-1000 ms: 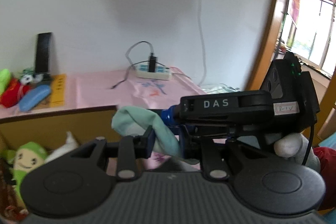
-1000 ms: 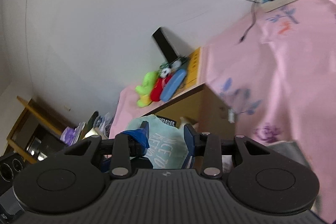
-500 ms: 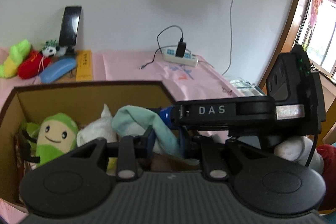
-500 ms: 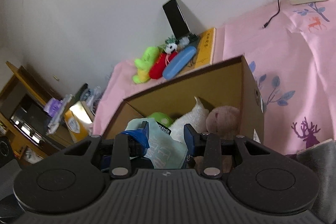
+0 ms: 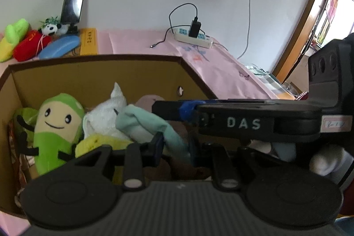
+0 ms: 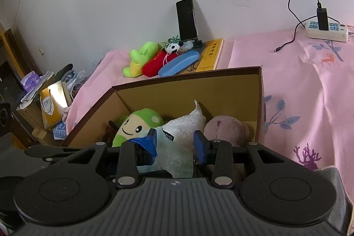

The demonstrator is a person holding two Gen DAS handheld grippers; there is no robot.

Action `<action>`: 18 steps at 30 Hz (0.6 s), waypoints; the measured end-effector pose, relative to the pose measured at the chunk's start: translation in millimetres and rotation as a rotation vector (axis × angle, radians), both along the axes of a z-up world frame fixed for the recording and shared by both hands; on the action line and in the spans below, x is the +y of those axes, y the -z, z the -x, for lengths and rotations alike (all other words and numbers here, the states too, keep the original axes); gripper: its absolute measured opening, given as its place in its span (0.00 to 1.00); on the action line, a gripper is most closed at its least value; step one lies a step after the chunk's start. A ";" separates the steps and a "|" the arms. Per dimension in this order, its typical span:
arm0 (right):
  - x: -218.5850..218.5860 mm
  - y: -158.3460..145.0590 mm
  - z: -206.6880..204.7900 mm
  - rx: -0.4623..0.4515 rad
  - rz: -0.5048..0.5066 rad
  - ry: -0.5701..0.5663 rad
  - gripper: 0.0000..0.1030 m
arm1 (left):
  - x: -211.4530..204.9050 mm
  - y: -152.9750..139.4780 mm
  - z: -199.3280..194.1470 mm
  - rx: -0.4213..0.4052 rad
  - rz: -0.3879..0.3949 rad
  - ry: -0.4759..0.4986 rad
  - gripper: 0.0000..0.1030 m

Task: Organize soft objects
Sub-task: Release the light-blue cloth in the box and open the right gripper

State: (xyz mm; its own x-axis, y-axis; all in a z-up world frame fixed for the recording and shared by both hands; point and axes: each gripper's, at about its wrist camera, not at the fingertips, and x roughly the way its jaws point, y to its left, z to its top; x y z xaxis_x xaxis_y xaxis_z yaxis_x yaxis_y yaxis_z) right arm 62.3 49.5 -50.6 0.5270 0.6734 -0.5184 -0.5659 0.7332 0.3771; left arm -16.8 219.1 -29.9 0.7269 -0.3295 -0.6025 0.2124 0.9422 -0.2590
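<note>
A pale mint cloth (image 5: 143, 125) is held over an open cardboard box (image 5: 93, 79). My left gripper (image 5: 174, 147) is shut on one end of it. My right gripper (image 6: 176, 144) grips the same mint cloth (image 6: 174, 158), and its body crosses the left wrist view (image 5: 254, 123). Inside the box lie a green smiling plush (image 5: 55, 127), a white fluffy toy (image 5: 104, 118), a yellow plush (image 5: 99, 143) and a brown plush (image 6: 227, 127). The green plush also shows in the right wrist view (image 6: 135, 125).
The box (image 6: 188, 92) stands on a pink sheet (image 6: 309, 81). Behind it lie a green-yellow plush (image 6: 139, 59), a red plush (image 6: 157, 61), a blue case (image 6: 179, 63), a yellow book (image 6: 210, 54) and a phone on a stand (image 6: 187, 19). A power strip (image 6: 325, 30) sits far right. Clutter stands at left (image 6: 44, 98).
Both grippers moved with the mint cloth toward and over the box and lowered. The box's inside and its plush toys have come into view.
</note>
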 end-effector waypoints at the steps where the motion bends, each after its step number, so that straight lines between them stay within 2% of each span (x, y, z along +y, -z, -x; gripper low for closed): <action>1: -1.3 -0.2 0.5 0.003 -0.003 0.002 0.20 | 0.8 0.8 0.0 0.004 -0.001 0.001 0.18; 7: -7.9 -0.8 3.9 0.036 -0.022 0.020 0.20 | 6.5 1.7 5.3 0.017 -0.003 -0.031 0.32; 17: -24.3 0.2 11.8 0.073 -0.065 0.032 0.20 | 0.4 -4.8 13.1 0.014 -0.018 -0.062 0.33; 18: -26.5 -0.6 13.1 0.070 -0.070 0.033 0.20 | -1.4 -7.4 14.9 0.006 -0.022 -0.061 0.37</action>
